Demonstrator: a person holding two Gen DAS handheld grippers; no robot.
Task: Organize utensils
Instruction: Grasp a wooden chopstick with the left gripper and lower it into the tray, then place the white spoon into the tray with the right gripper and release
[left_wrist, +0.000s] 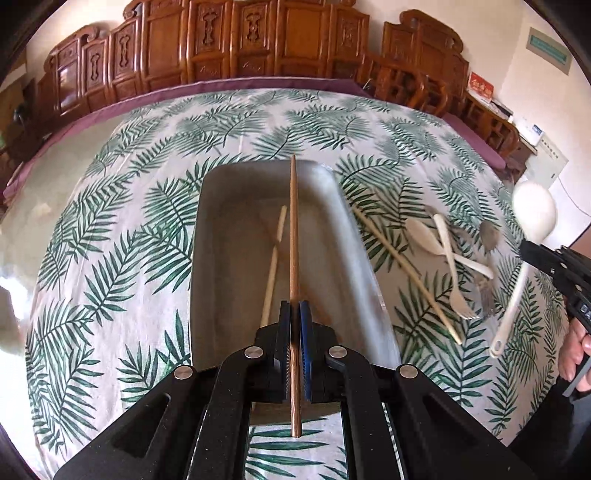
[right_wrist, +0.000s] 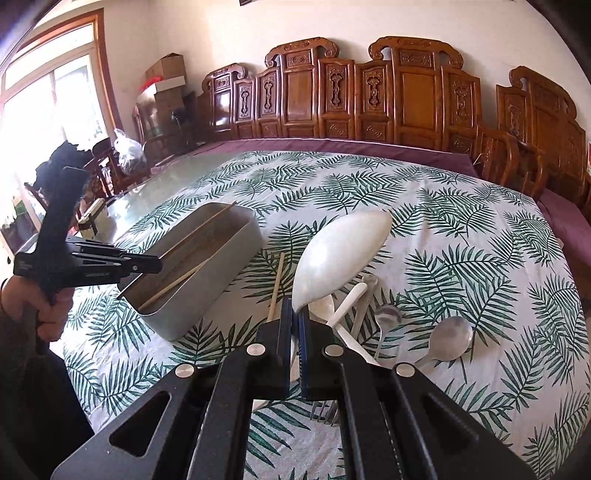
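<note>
My left gripper (left_wrist: 294, 310) is shut on a brown chopstick (left_wrist: 293, 229) and holds it lengthwise over the grey metal tray (left_wrist: 354, 251). A pale chopstick (left_wrist: 275, 258) lies inside the tray. In the right wrist view, my right gripper (right_wrist: 294, 314) is shut on the handle of a large white spoon (right_wrist: 340, 254), lifted above the utensil pile. The same view shows the left gripper (right_wrist: 155, 266) over the tray (right_wrist: 207, 295). Another pale chopstick (left_wrist: 402, 269), a small white spoon (left_wrist: 424, 236), a white fork (left_wrist: 452, 273), a metal spoon (left_wrist: 489, 234) and a metal fork (left_wrist: 485, 295) lie on the cloth right of the tray.
A leaf-print cloth (right_wrist: 480, 236) covers the table, with a purple edge at the back. Carved wooden chairs (right_wrist: 406, 92) line the far side. A second metal spoon (right_wrist: 450, 339) lies at the right of the pile. A person's hand (right_wrist: 44, 306) grips the left tool.
</note>
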